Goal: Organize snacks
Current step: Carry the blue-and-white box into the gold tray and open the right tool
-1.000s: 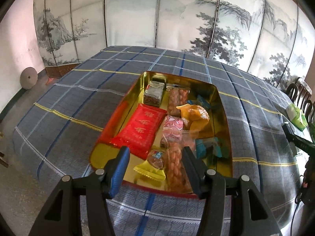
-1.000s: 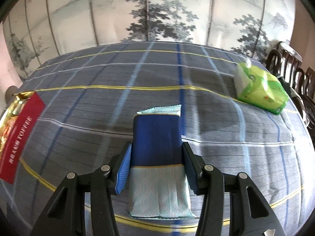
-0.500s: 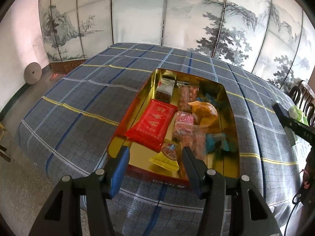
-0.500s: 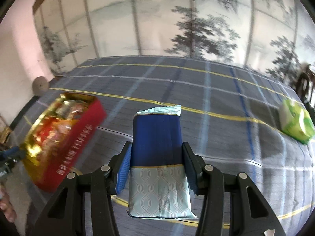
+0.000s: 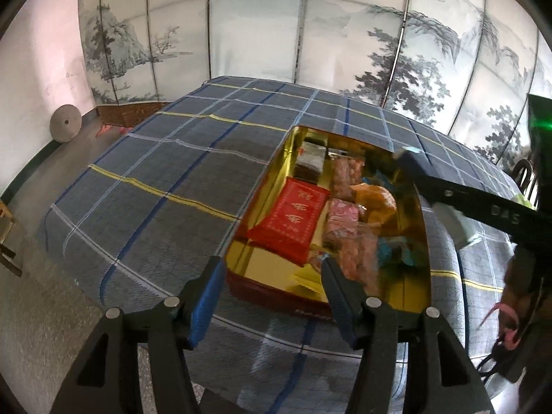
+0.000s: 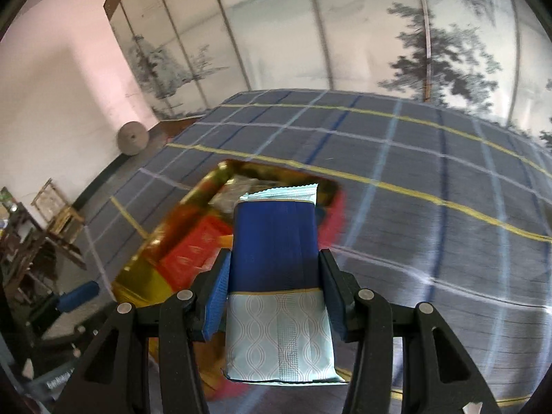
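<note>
Gold-lined and red outside, one open tin (image 5: 422, 231) sat on the plaid-covered table (image 5: 165, 179), toward its near edge. Inside it lay one flat red packet (image 5: 289, 220) along the left side, one dark wrapped block (image 5: 310, 162) at the far end, one orange bag (image 5: 376, 200) near the middle, one pink wrapped sweet (image 5: 341, 217), one yellow sachet (image 5: 303, 281) at the near end and some teal wrappers (image 5: 396, 252) to the right; how many teal pieces there were I could not tell. Two grippers were in view. The left gripper (image 5: 272, 296) hung over the near end of the tin, its fingers having just been opening, moderately spread with nothing between them. The right gripper (image 6: 274, 286) had its fingers pressed on both sides of one blue and pale-patterned snack pack (image 6: 276, 252), held clear above the tin's right side. In the left view the same gripper (image 5: 465, 203) reached in over the tin's far right corner.
</note>
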The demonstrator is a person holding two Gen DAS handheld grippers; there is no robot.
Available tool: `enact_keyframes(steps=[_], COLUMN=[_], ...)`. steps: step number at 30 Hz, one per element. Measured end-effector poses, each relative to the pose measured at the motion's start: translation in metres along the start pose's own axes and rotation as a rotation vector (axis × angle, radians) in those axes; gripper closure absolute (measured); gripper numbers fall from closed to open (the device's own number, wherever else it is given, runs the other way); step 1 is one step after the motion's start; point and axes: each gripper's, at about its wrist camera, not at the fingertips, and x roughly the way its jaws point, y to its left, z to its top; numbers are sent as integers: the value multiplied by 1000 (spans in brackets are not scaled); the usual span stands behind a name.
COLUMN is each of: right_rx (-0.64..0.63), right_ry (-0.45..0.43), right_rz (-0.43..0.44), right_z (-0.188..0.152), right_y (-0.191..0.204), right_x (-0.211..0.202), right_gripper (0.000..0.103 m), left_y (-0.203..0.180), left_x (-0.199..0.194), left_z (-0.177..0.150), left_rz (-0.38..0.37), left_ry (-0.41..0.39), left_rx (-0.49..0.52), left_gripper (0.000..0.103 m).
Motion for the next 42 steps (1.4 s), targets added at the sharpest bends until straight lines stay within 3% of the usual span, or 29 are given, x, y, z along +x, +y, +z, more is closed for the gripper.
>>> enact_keyframes(steps=[3,9,13,24,42], right_rx=[36,79,81,103,87], right_ry=[20,63,72,102,98], right_rz=[42,80,71,10,3], right_z=[4,10,14,19,15], right_y=[12,33,45,58,61], right_x=[16,46,60,82,81], right_gripper=[57,57,57,57,56], left_y=[7,21,26,33,30], left_x=[-1,-1,4,0,-1], left_z=[1,2,2,-1,-3], left_rz=[27,56,70,94,105], left_ry=[1,10,46,19,20], left_rx=[-17,-37,-44,-35,-5], left_gripper=[33,30,29,29,29])
